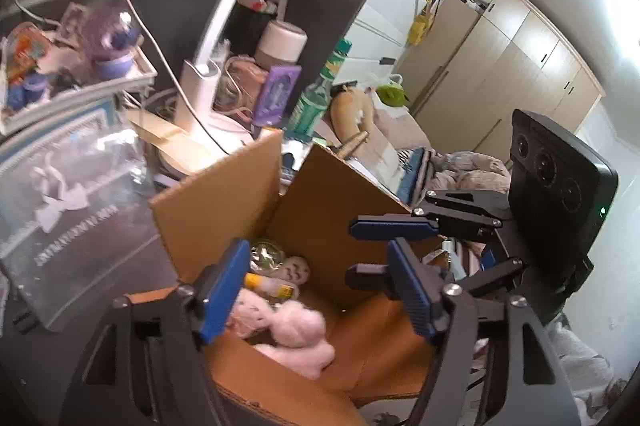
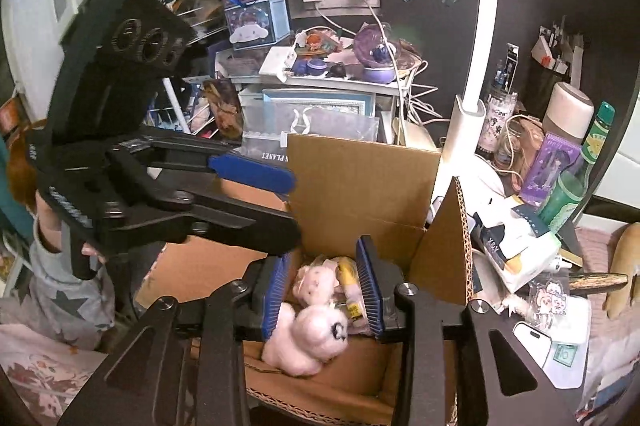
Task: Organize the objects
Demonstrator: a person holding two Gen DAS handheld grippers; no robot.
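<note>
We found the cluttered desk (image 2: 568, 358) the largest thing, still crowded at three o'clock of the cardboard box (image 2: 360, 178), which stood open with its flaps up in the middle of both views. On the desk to that side lay a tissue pack (image 2: 516, 250), a green bottle (image 2: 576, 186), a purple carton (image 2: 552, 162), a phone (image 2: 532, 336) and a small charm packet (image 2: 550, 296), all outside the box. At twelve o'clock beyond the box stood a white lamp (image 2: 468, 114) and a shelf of trinkets (image 2: 332, 74).

Inside the box, at its floor, rested a pink plush toy (image 2: 308, 338), a second small plush (image 2: 316, 278) touching it at twelve o'clock, and a yellow tube (image 2: 348, 278) just beside them; a shiny wrapped item (image 1: 266, 252) showed in the far corner.

Our right gripper (image 2: 326, 290) hung over the box with its blue pads spread apart and nothing between them; the plush lay below, apart from the pads. Our left gripper (image 1: 320, 294) hovered likewise at the box's nine o'clock, its fingers wide and empty.

We judged the sorting partly done: a few soft things were boxed, while most desk items remained to gather
</note>
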